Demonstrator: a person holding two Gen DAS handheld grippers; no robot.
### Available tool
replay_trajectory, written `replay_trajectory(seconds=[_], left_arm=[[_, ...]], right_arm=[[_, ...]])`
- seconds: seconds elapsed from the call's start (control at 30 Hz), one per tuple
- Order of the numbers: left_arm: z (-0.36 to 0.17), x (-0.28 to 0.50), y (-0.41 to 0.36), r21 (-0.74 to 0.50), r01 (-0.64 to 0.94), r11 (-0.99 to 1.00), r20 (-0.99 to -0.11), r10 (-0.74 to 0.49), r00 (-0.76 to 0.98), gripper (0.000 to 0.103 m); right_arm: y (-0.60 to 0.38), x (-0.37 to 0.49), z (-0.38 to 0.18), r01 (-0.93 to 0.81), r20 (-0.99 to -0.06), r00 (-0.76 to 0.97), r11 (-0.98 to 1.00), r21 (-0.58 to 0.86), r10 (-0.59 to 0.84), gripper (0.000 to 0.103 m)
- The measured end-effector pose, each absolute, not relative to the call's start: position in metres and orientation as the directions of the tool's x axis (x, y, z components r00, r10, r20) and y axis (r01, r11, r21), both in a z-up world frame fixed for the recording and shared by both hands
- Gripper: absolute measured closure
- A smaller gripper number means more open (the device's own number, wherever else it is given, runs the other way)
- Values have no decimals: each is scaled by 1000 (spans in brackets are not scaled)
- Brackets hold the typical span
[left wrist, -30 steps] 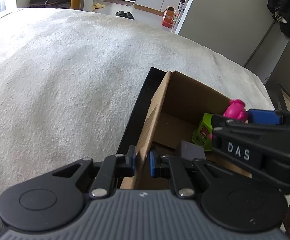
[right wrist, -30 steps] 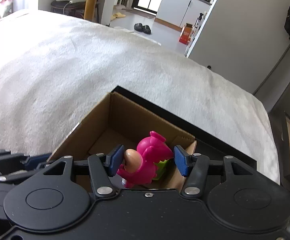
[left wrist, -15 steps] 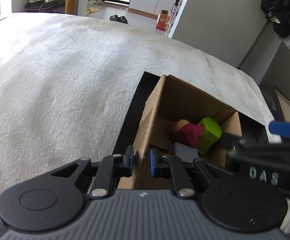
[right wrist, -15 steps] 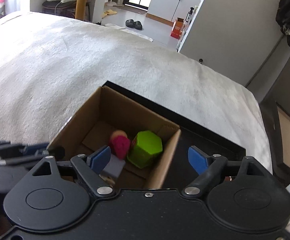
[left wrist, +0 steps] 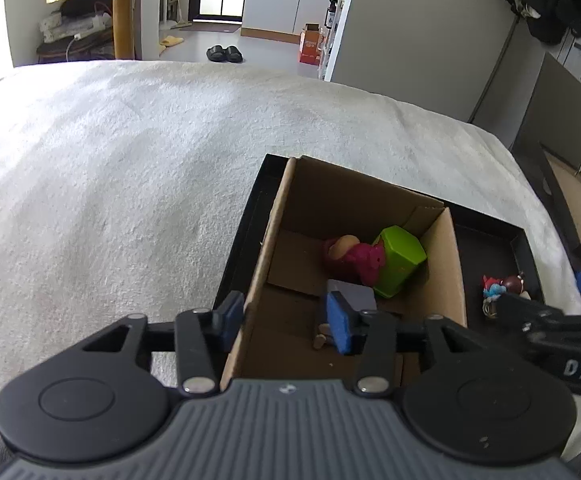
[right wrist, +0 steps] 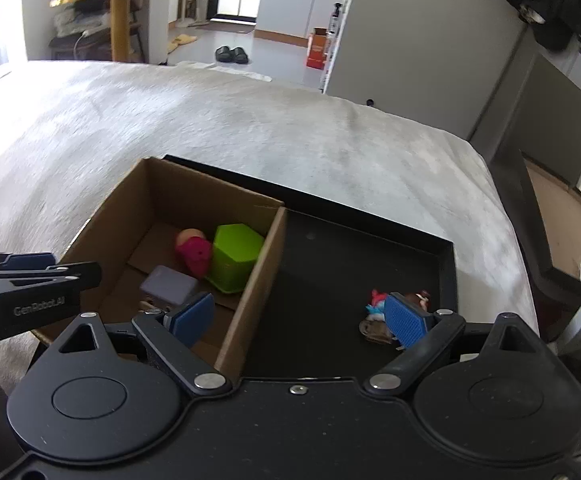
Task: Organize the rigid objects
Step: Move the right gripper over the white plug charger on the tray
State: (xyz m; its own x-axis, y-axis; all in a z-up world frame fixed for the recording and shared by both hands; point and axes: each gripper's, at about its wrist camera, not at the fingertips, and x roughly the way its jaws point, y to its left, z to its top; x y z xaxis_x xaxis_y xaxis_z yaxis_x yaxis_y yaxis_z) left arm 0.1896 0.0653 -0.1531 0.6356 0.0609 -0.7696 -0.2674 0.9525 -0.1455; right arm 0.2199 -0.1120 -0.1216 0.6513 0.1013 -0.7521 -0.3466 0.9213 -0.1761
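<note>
Toys lie in the cardboard box (right wrist: pixel 250 280): a pink figure (right wrist: pixel 196 254) against a green block (right wrist: pixel 234 256), a grey block (right wrist: pixel 166 286) just beside them. Your left gripper (left wrist: pixel 284 318) gapes empty astride the box's left wall. Your right gripper (right wrist: pixel 298 316) spreads wide, empty, above the black tray (right wrist: pixel 448 276), where small figures (right wrist: pixel 380 312) remain.

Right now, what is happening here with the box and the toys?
A person is sorting small toys into a cardboard box that stands in a black tray on a bed. The pink toy, a green block and a grey block lie in the box. The right gripper is open and empty over the tray, near some small figures. The left gripper is open, straddling the box wall.
</note>
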Motion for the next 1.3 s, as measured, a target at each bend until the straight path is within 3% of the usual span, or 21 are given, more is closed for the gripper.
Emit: replay_trajectory(seconds=[0.73,1.3], left_arm=[[-117,210,-22,84,-185,979,-763,183,620,33],[-111,234,-74,226,-136,965,-782,263,565,29]], right_arm=[[-232,238,-131,-195,-736,652,978,69,182,10],[-283,257,-146,-174,-737,622,964,200,265,10]])
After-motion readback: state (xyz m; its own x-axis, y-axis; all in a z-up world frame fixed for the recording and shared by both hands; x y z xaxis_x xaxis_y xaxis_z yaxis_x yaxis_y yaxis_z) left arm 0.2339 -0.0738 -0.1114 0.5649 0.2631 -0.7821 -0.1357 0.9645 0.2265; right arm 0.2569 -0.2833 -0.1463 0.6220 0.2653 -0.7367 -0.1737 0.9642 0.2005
